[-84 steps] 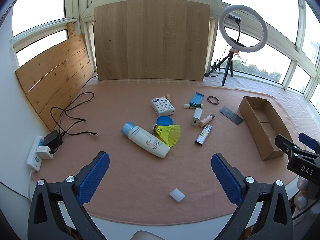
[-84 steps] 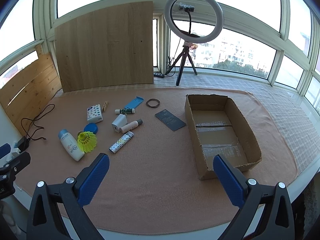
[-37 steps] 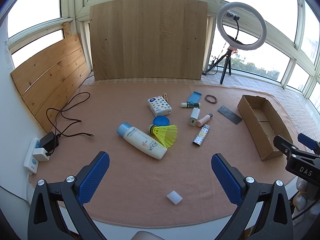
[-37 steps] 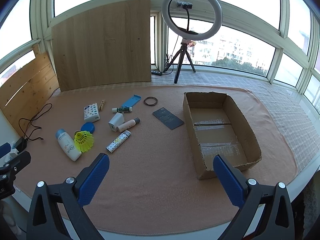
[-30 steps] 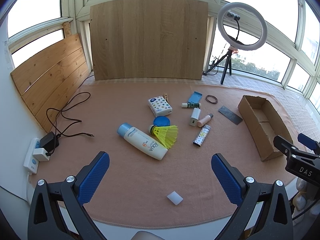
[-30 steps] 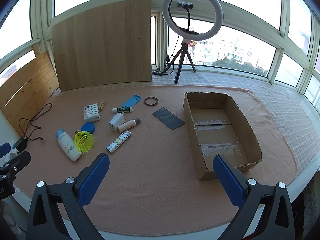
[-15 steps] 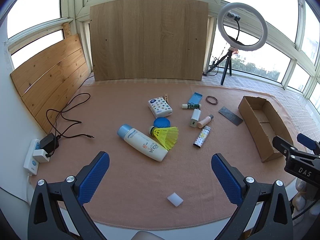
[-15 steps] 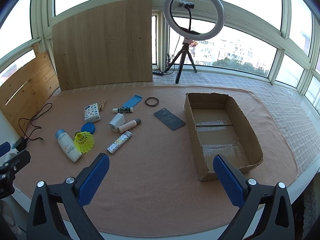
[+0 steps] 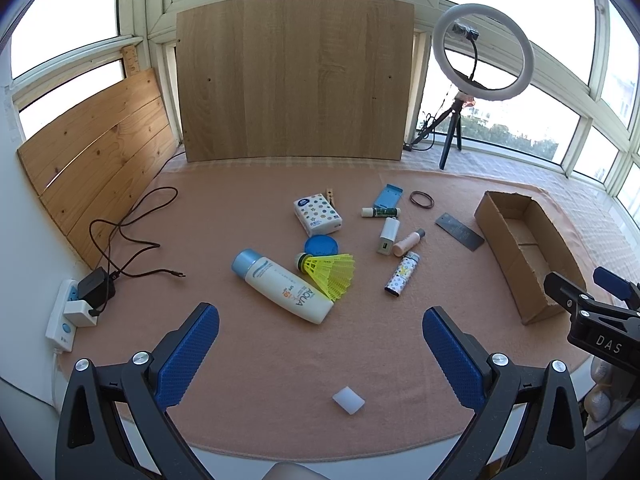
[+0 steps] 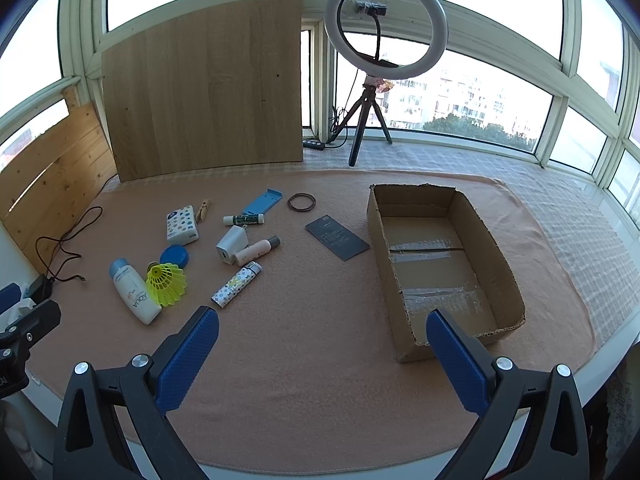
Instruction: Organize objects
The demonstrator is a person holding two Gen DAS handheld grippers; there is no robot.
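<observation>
Left wrist view: the left gripper (image 9: 320, 340) hovers with jaws wide and empty above the bench (image 9: 240, 208), its scattered clutter awaiting sorting; the sunscreen bottle (image 9: 282, 286) reads "AQUA".

Right wrist view: the right gripper (image 10: 322, 342) is likewise spread, holding nothing; the cardboard box (image 10: 492, 240), far right, sits empty, probably the destination.

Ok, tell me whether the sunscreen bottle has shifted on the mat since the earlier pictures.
No. The sunscreen bottle still lies beside the yellow shuttlecock, touching it, below the blue lid.
</observation>
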